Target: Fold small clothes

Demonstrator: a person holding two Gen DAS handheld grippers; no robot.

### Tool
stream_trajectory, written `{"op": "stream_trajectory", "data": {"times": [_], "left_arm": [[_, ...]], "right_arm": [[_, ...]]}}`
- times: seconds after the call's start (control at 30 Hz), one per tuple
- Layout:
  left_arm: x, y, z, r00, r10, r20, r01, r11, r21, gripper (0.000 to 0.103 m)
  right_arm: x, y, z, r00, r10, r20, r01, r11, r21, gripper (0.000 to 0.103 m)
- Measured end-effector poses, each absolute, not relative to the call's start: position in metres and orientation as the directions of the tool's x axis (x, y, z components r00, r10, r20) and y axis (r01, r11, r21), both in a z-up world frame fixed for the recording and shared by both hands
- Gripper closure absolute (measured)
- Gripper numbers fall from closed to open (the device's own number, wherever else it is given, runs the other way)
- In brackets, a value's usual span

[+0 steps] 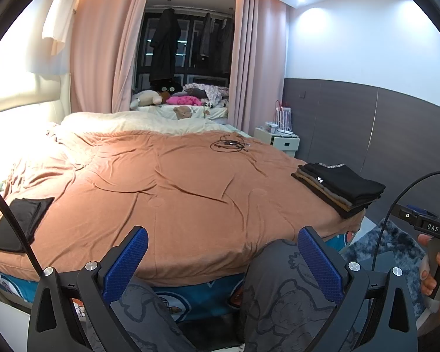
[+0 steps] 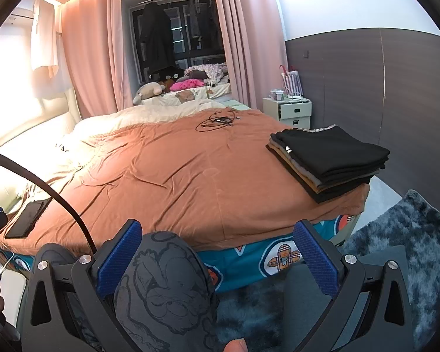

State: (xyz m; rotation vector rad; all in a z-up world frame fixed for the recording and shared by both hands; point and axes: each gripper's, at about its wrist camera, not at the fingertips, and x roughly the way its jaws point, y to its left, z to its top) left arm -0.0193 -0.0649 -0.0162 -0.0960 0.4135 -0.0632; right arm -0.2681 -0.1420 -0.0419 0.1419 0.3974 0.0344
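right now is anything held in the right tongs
No, the right tongs stand open with nothing between their blue pads, and the folded stack lies on the bed.

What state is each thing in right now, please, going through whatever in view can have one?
Left gripper: open, empty.
Right gripper: open, empty.
Stack of clothes: folded, piled at the bed's right corner.
Black cloth: folded flat near the bed's left edge.
Cable: loosely coiled on the far side of the bedspread.
Bedspread: spread out, wrinkled.
Curtains: drawn apart.
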Motion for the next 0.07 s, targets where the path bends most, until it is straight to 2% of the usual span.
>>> {"op": "stream_trajectory", "data": {"times": [0.07], "left_arm": [[-0.0193, -0.0649, -0.0160, 0.913, -0.081, -0.399, 0.040, 0.993, -0.109, 0.000]], "right_arm": [[-0.2674, -0.1413, -0.0423, 0.921, 0.062, -0.386, -0.006, 0.989, 0.145, 0.000]]}}
